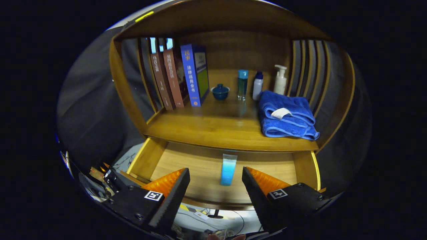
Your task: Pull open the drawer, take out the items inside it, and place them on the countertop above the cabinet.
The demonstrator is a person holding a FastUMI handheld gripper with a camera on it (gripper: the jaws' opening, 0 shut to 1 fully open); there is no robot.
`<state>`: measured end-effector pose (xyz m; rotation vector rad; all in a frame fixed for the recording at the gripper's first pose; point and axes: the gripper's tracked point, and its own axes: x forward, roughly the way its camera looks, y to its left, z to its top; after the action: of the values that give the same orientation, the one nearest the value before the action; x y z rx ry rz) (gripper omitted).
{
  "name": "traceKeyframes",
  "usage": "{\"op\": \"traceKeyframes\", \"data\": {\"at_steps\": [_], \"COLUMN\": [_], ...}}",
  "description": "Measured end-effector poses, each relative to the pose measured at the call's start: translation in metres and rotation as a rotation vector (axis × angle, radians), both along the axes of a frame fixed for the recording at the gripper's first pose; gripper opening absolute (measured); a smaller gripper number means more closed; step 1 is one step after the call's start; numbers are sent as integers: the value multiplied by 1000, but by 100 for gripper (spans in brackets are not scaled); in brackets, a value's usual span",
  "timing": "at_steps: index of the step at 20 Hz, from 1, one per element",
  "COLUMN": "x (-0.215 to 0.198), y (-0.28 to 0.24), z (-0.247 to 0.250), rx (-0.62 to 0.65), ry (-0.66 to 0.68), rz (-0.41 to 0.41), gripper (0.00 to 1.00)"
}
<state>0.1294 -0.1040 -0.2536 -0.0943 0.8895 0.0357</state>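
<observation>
drawer (302,166) is sitting pulled open, blue tube (229,169) lying flat inside, partly under the surface (213,128) i think. gripper (216,181) is hovering above it, jaws spread apart, gripping nothing.

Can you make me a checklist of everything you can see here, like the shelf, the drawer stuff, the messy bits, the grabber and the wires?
Surface: wooden countertop above the drawer, bare in the middle.
Job's things: drawer pulled open; a blue tube lies inside it.
Clutter: books standing at the left, a small blue lidded cup, three bottles at the back, a folded blue towel at the right.
Grippers: gripper open, fingers either side of the tube, not touching it.
Cables: thin wires on the floor below the drawer.
Surroundings: dark cloth wall around the cabinet.
</observation>
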Motion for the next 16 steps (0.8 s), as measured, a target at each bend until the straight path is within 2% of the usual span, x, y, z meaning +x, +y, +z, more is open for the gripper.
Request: {"op": "traceKeyframes", "data": {"at_steps": [8,11,13,16], "x": [16,13,8,2], "y": [-39,-40,-38,-45], "z": [-88,-122,-138,-147], "rx": [-85,-67,-45,-84], "ry": [316,409,475,531], "rz": [-89,-130,-156,-181], "gripper": [99,99,99,99]}}
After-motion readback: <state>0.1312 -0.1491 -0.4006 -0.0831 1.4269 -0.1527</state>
